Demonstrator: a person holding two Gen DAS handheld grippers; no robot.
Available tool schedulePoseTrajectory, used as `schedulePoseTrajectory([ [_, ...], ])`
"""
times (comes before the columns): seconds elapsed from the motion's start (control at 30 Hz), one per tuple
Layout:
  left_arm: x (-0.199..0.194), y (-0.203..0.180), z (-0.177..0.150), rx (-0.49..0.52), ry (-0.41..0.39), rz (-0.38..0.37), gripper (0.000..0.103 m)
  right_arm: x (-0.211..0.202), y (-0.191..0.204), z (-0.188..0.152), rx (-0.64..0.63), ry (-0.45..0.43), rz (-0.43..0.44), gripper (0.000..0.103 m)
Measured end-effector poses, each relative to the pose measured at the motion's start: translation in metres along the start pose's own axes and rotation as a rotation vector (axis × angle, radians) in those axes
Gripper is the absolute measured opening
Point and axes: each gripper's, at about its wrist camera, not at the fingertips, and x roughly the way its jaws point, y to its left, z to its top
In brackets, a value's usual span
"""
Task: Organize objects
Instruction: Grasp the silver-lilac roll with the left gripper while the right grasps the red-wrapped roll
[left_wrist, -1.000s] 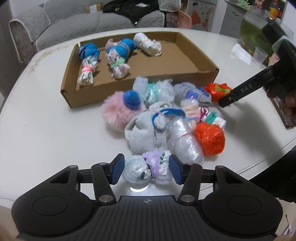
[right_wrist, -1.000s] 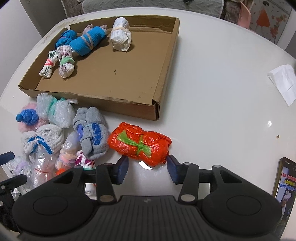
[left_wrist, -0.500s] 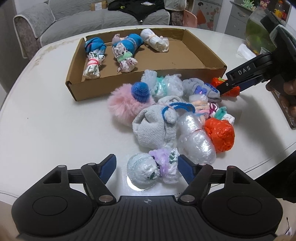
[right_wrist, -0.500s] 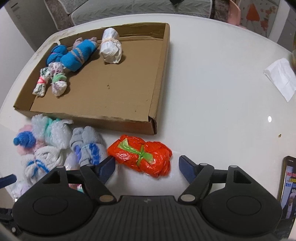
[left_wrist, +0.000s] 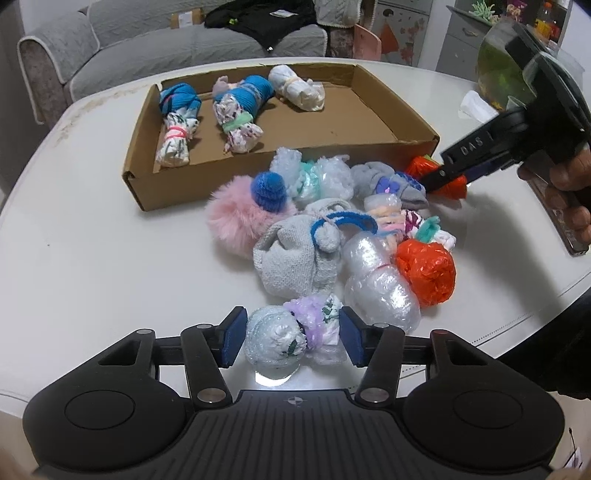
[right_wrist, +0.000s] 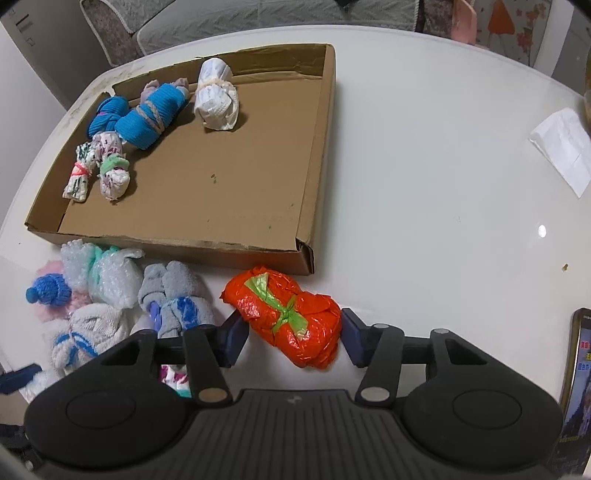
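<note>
My left gripper is low over the white table, and its blue pads are closing on a small bubble-wrap bundle tied with a lilac band; both pads touch it. My right gripper is closing on an orange plastic bundle with a green tie, pressed from both sides beside the corner of the cardboard tray. In the left wrist view the right gripper reaches in from the right onto that orange bundle. The tray holds three tied bundles at its far left.
A pile lies in front of the tray: a pink pompom, a grey sock roll, a bubble-wrap roll, an orange ball. A phone and a folded tissue lie to the right. A sofa stands behind.
Both grippers spread their jaws wide half a second ago and have come back in against the same bundles. The orange bundle now sits a little more upright between the right pads.
</note>
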Motion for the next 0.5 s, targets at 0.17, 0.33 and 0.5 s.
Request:
schedulePoseTrajectory([
  [0.17,-0.008,0.005,0.004,-0.004,0.005,0.024,0.060,-0.014,0.005,0.003,0.009,-0.001,0.006,0.046],
  [0.33,-0.033,0.018,0.026,-0.045,-0.036,0.059,0.060,-0.044,-0.003,0.012,0.040,-0.096,0.011,0.045],
  [0.5,-0.073,0.038,0.082,-0.076,-0.141,0.078,0.060,-0.086,0.001,0.036,0.044,-0.277,0.036,0.045],
])
